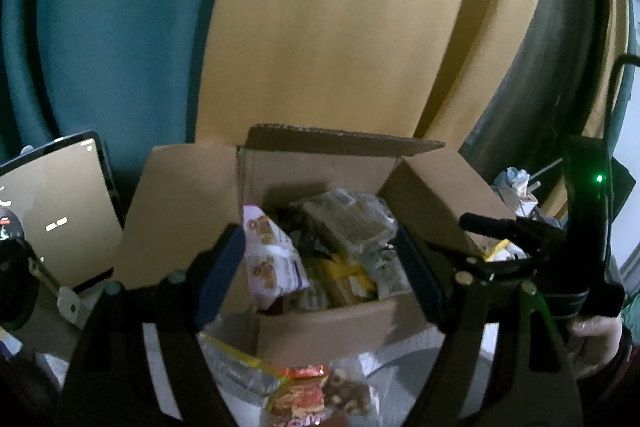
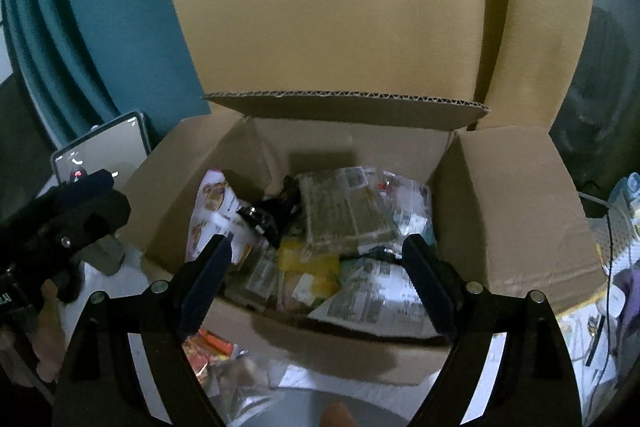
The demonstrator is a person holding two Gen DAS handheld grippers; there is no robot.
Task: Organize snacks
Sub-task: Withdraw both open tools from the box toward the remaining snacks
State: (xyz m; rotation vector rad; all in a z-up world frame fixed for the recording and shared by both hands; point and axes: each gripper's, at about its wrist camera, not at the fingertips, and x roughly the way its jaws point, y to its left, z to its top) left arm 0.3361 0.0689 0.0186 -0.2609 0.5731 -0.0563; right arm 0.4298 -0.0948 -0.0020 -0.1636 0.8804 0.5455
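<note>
We are looking down along two pairs of tongs at an open cardboard box (image 2: 516, 211) packed with wrapped snacks, its flaps standing up on all sides. The left tongs (image 1: 320, 267) are hanging with their jaws spread wide and nothing between them, and the right tongs (image 2: 316, 279) are likewise gaping empty above the box's near edge. What the coming move is turning on, we are judging, is the loose pile of snacks (image 1: 304, 395) lying on the white counter (image 1: 408, 351) in front of the box, outside its near wall: from the left tongs it is sitting below and slightly behind the fingertips, towards the person, while the box opening is lying ahead and beyond. In the right wrist view the same pile (image 2: 208, 347) is showing only at the lower left, under the left finger, so we are reckoning the left hand the nearer of the two. A yellow and silver packet (image 1: 236, 367) in that pile is lying with its long axis running diagonally, from upper left to lower right (blur is hiding its printing). Inside the box, a purple and white pouch (image 1: 268, 259) is leaning against the left wall, just beside the left tongs' left finger. A phone (image 1: 60, 219) is standing propped to the box's left.
</note>
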